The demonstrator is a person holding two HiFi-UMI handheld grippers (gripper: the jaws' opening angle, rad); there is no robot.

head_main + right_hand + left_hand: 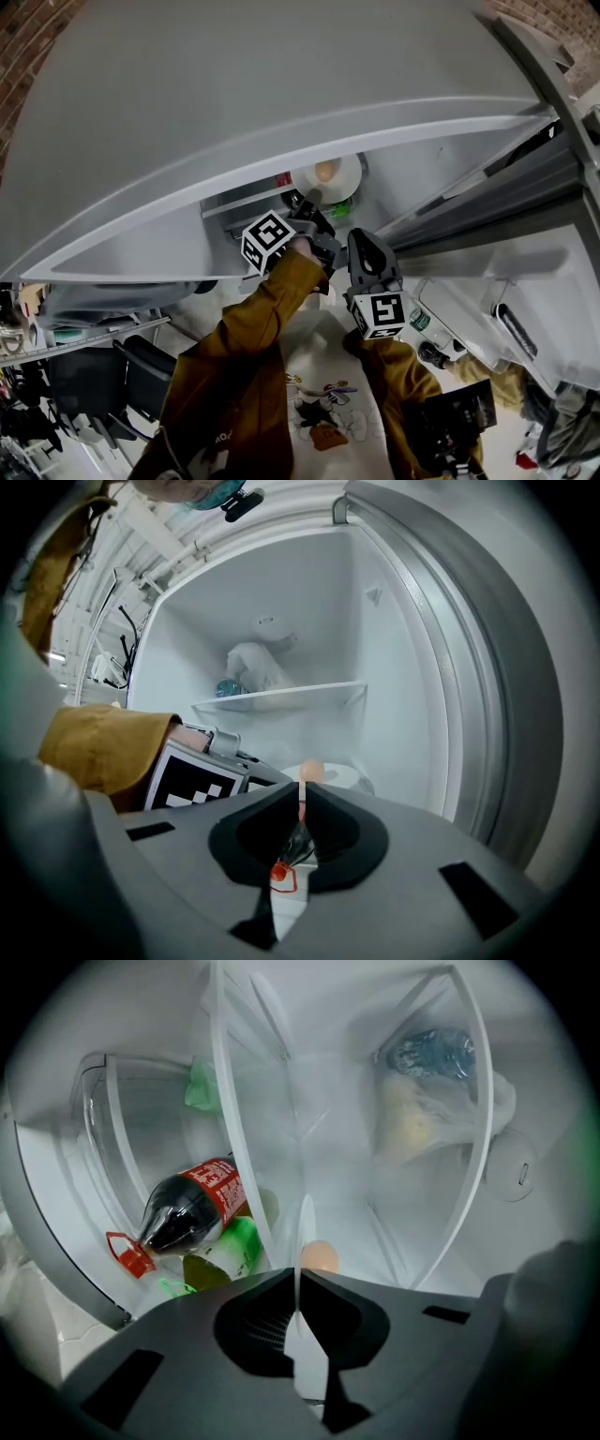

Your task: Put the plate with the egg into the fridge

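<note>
White fridge walls filled the background, with the grey door swung wide above the person's two mustard-yellow sleeves. Far left of the left gripper, one dark cola bottle with a red label and red cap lay on its side in a clear curved bin, with one green plastic bottle touching it underneath. The left gripper's jaws were pinched tight on the rim of the single round white plate, seen edge-on between them. One pale brown egg sat on that plate just beyond the jaw tips, and the plate was held out inside the fridge opening. Up and to the right of this gripper, one clear plastic bag with something blue in it rested behind a glass shelf. Just right of the left gripper hung the right gripper, its jaws closed together on nothing. The egg showed just past its tips, and the left gripper's one black-and-white marker cube sat close at its left.
</note>
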